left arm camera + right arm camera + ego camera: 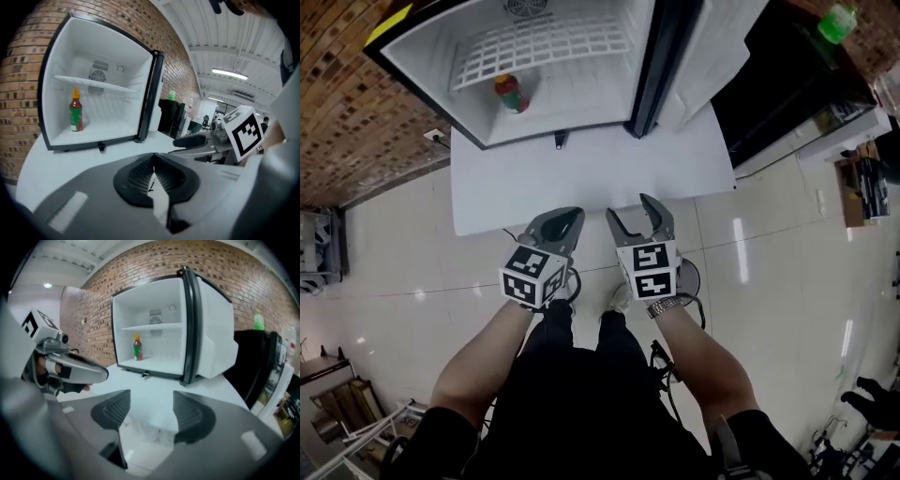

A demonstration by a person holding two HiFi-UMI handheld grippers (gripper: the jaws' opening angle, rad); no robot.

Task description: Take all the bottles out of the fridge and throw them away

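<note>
Well ahead of left tongs (558,225) and right tongs (639,217), a red-capped green-labelled bottle (511,94) stands inside the open white fridge (581,98). Left's pinched together, right's spread, both empty; looks like approach stage, next reach in and clamp it

- Wall: red-brown brick wall (337,94), upper left of the head view.
- Floor: pale glossy tile floor (787,281), centre and right, with streaks of reflected light.
- Bench: white bench (581,178), upper centre.
- Furniture: black cabinet (778,84), upper right, just beside the bench.
- Ceiling: white ribbed ceiling (211,28), upper right of the left gripper view.
- Light: lit strip light (229,73) below it.
</note>
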